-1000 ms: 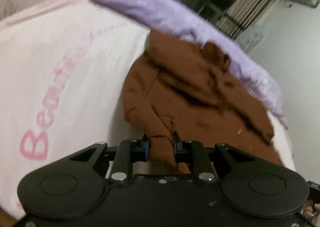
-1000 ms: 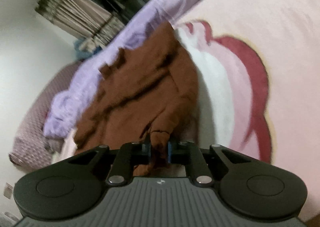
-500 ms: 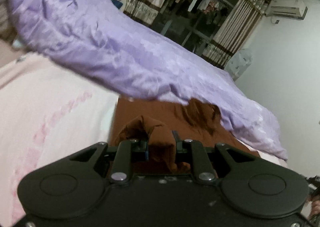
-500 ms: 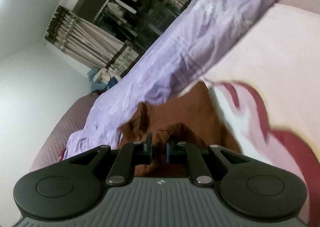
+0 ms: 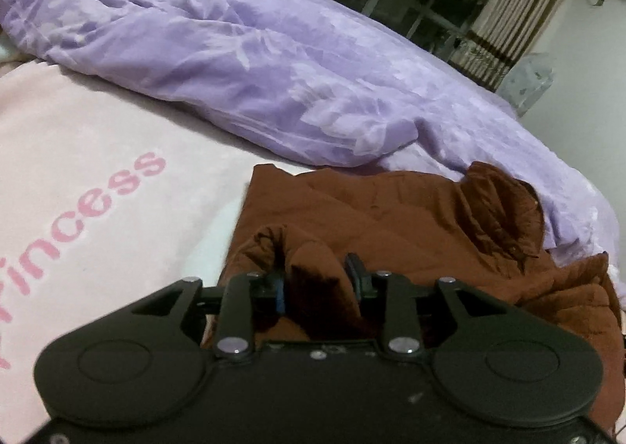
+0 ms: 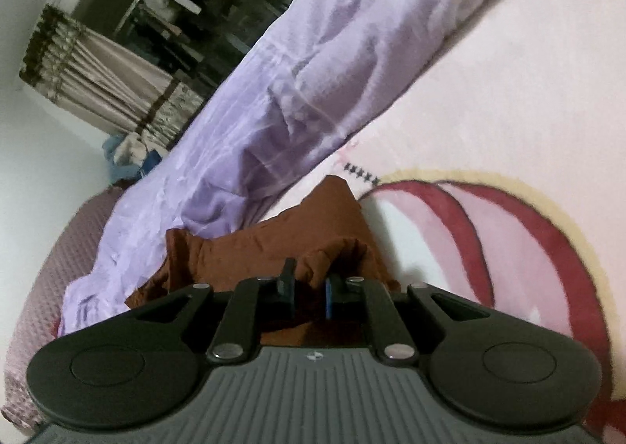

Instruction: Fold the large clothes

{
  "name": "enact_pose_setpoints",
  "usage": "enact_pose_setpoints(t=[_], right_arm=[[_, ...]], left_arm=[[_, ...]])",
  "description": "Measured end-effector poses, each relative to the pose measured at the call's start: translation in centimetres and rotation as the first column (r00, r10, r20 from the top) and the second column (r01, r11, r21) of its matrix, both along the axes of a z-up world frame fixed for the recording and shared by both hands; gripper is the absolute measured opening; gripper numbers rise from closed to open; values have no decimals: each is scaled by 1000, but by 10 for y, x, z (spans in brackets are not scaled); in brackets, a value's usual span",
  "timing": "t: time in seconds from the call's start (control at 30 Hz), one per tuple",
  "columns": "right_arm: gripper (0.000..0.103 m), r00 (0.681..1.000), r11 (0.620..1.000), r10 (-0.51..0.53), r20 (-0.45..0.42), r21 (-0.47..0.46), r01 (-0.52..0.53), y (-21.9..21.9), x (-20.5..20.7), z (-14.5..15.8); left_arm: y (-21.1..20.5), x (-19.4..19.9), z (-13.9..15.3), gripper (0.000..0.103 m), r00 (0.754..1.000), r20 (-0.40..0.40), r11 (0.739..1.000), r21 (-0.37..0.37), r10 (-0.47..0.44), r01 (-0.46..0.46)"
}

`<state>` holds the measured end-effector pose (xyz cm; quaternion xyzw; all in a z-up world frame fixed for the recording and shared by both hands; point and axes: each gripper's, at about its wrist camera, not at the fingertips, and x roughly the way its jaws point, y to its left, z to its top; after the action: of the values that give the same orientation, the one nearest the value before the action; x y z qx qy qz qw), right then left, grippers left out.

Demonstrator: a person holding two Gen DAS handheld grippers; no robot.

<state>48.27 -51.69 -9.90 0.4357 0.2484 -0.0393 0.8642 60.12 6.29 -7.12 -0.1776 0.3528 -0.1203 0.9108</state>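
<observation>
Our left tongs (image 5: 319,279) have just been opening around the brown garment (image 5: 411,221); our right tongs (image 6: 309,287) pinch it.

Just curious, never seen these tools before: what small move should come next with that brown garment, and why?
Probably open the right gripper too. The left gripper has just been opening around its fold of the garment, which already lies doubled over on the blanket.

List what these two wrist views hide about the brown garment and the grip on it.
- Left wrist view: the gripper body covers the near part of the brown garment, and its right side is cut off by the frame.
- Right wrist view: the gripper body hides the brown garment's near edge.
- Either view: garment type unclear; folds bunch it.
</observation>
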Motion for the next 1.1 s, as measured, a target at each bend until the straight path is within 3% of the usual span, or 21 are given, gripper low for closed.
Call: enact_pose_setpoints(t=[0.03, 0.17, 0.23, 0.27, 0.3, 0.4, 0.5, 0.6, 0.7, 0.87, 0.93, 0.97, 1.1], right_arm=[[15, 1000, 1000, 3, 4, 10, -3, -2, 0, 0], [35, 1000, 999, 10, 5, 49, -10, -8, -2, 12], [56, 999, 999, -29, 14, 19, 29, -6, -8, 31], [65, 998, 998, -55, 33, -10, 56, -3, -12, 41], [65, 996, 998, -61, 61, -31, 63, 1, -17, 50], [65, 988, 997, 11, 155, -79, 1, 27, -27, 78], [64, 969, 970, 149, 199, -221, -104, 78, -30, 100], [50, 948, 902, 262, 178, -394, -176, 139, -27, 109], [34, 932, 836, 337, 132, -498, -231, 191, -18, 98], [31, 926, 749, 376, -10, -585, -311, 236, 1, 59], [29, 934, 738, 349, -73, -593, -322, 238, 11, 38], [23, 935, 744, 344, -88, -582, -329, 236, 14, 30], [21, 937, 799, 346, -48, -508, -321, 221, 14, 19]], left_arm=[[1, 0, 2, 37, 1000, -2, 1000, -1, -10, 10], [10, -5, 30, 50, 1000, 1, 1000, -6, -12, 12], [16, -20, 54, 65, 997, 71, 1000, 9, 15, -16], [16, -30, 67, 67, 992, 119, 999, 34, 30, -34], [15, -39, 78, 67, 987, 157, 998, 59, 28, -37], [1, -60, 97, 67, 976, 214, 997, 73, -39, 24], [-34, -78, 100, 67, 960, 242, 986, 123, -140, 113], [-80, -92, 92, 68, 937, 255, 963, 182, -239, 196], [-126, -98, 72, 68, 917, 243, 935, 245, -316, 257], [-171, -88, 27, 68, 922, 158, 898, 333, -353, 286], [-175, -77, 8, 74, 936, 107, 892, 356, -335, 278], [-172, -72, -1, 75, 940, 95, 898, 342, -327, 277], [-161, -63, -9, 81, 943, 100, 918, 280, -318, 280]])
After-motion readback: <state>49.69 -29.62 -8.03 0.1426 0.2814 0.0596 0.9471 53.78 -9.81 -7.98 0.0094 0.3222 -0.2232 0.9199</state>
